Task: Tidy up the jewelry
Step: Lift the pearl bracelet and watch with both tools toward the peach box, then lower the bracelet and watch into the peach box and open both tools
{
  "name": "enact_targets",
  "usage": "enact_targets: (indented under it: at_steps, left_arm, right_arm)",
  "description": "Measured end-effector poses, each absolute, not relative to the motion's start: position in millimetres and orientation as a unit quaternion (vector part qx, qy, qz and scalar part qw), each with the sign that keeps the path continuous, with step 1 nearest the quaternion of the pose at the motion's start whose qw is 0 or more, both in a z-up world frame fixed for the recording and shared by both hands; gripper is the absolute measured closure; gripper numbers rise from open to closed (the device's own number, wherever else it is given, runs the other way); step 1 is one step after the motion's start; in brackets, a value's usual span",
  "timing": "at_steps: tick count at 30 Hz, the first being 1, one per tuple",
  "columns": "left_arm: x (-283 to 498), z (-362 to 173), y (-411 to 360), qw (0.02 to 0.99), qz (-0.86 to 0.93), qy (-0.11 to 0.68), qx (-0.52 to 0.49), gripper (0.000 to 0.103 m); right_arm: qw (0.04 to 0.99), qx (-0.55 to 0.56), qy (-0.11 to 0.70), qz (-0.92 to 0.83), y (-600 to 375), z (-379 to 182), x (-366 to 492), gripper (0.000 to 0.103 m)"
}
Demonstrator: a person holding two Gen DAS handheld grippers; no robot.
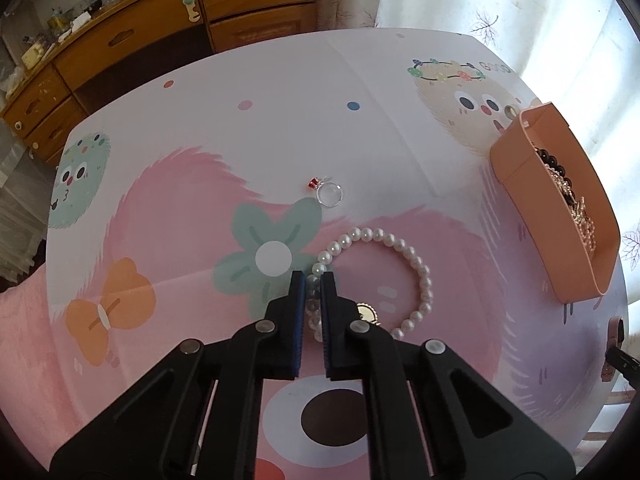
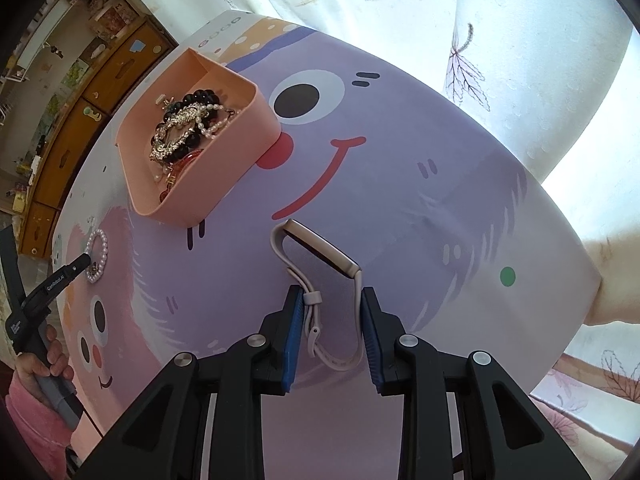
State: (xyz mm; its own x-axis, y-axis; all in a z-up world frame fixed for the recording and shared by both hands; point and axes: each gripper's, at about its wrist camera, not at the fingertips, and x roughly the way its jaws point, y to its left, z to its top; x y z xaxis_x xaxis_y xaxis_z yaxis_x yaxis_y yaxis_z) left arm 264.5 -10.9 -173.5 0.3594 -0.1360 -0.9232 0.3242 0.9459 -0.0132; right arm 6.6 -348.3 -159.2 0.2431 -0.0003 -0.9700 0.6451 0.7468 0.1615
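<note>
A white pearl bracelet (image 1: 404,250) with a gold charm (image 1: 367,312) lies on the cartoon-print table. My left gripper (image 1: 314,280) is shut on the bracelet's near-left strand. A clear ring with a red stone (image 1: 329,193) lies beyond it. A peach tray (image 1: 516,168) at the right holds several jewelry pieces; it also shows in the right wrist view (image 2: 216,196). My right gripper (image 2: 330,300) is open around a pale smart band watch (image 2: 320,250), its fingers on either side of the strap. The bracelet (image 2: 98,256) and left gripper (image 2: 82,260) show at far left there.
A wooden cabinet with drawers (image 1: 140,36) stands behind the table. A white leaf-print curtain (image 2: 460,40) hangs at the right with bright window light. The table edge (image 2: 592,280) is near the right gripper. A hand in a pink sleeve (image 2: 44,360) holds the left tool.
</note>
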Motion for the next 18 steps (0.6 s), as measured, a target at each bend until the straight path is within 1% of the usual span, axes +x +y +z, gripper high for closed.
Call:
enact_targets:
  at_steps: [7,14,18]
  left_arm:
    - [250,-129,-9,0.833,-0.18,0.518,0.069,0.098]
    - [205,-66,-11,0.858,-0.225,0.455,0.082,0.098]
    - [179,-36,-11,0.863,-0.248,0.434,0.075,0.098]
  right_arm:
    - [0.762,0.263,0.552,-0.213,-328,-131,5,0.076]
    - [0.798,0.245,0.513,-0.201,-298,-96,-1,0.076]
    - [0.815,0.241,0.492,-0.187,-279,-77,-2,0.076]
